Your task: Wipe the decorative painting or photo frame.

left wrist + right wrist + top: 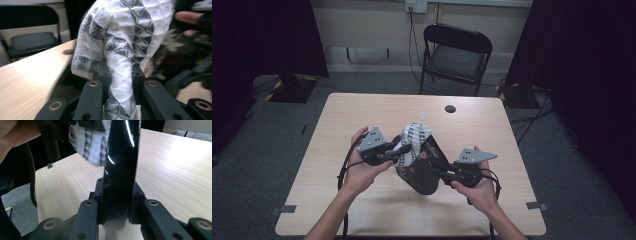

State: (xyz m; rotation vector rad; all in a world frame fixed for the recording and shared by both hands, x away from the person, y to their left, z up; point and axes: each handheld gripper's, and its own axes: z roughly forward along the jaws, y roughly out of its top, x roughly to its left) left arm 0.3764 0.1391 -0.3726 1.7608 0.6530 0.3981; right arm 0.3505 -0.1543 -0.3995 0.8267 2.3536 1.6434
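White patterned cloth point(414, 137) half inside glossy dark bag point(424, 172), held above tabletop point(362, 112) centre. Left gripper view: left gripper point(120, 82) clamped on soft, limp cloth fold. Right gripper view: right gripper point(117, 202) clamped on slippery bag rim; grip near edge.

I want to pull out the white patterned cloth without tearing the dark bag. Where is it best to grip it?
Grip the bunched fold of the cloth sticking out of the bag mouth, from the left, probably as the left tongs do: it is free there.
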